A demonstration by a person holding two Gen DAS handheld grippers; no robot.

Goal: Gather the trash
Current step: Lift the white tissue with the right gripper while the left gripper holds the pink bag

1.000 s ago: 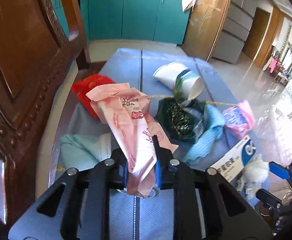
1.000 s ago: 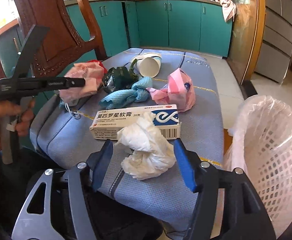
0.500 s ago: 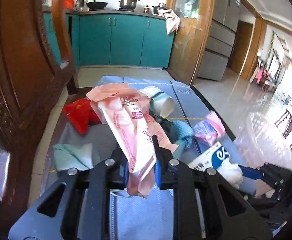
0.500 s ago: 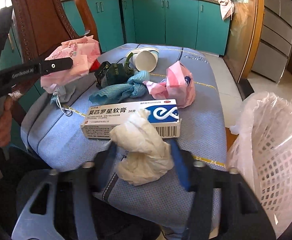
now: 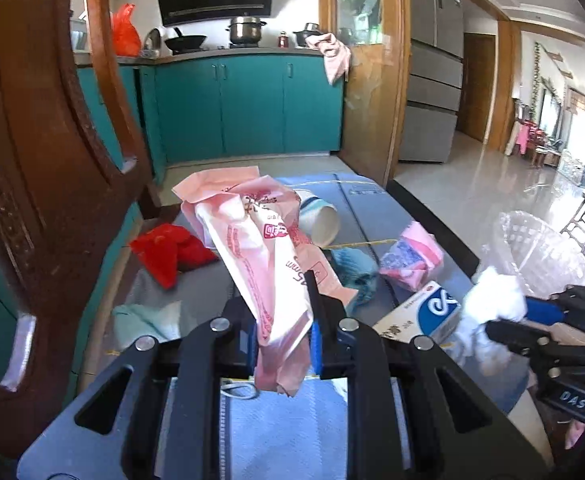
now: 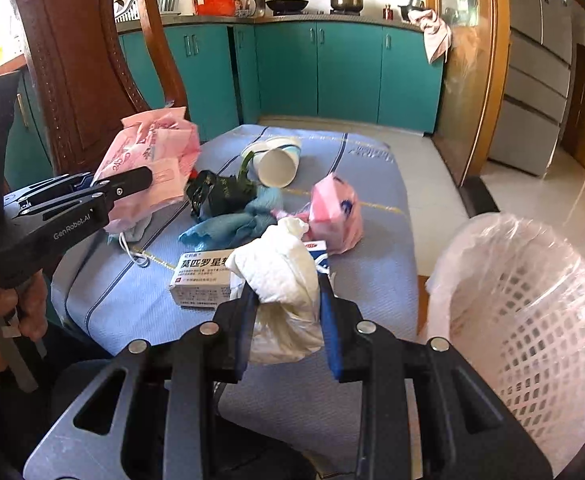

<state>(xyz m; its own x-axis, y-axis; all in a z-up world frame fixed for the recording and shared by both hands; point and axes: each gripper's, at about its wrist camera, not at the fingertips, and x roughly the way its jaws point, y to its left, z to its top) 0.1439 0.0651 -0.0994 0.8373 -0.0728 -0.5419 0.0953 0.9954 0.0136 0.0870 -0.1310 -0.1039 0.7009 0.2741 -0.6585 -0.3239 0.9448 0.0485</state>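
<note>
Both grippers are loaded. The left gripper (image 5: 282, 334) has its jaws clamped on a crumpled pink plastic wrapper (image 5: 260, 248), which stands up out of the fingers and is lifted clear of the blue cushion (image 6: 364, 184) — from the right wrist camera it hangs above the cushion's left edge, in front of the carved wooden chair back (image 5: 40, 152). The right gripper (image 6: 286, 320) is closed on a wad of white tissue (image 6: 282, 276), held above the near end of a white medicine box (image 6: 202, 278) that lies flat on the cushion.

Other trash lies on the cushion: a tipped paper cup (image 6: 276, 164), a dark green wrapper (image 6: 216, 196) touching a blue cloth (image 6: 232, 222), a small pink bag (image 6: 334, 216), and a red bag (image 5: 168, 250) near the chair. A white mesh basket lined with a clear bag (image 6: 528, 308) stands just beside the cushion's right edge.
</note>
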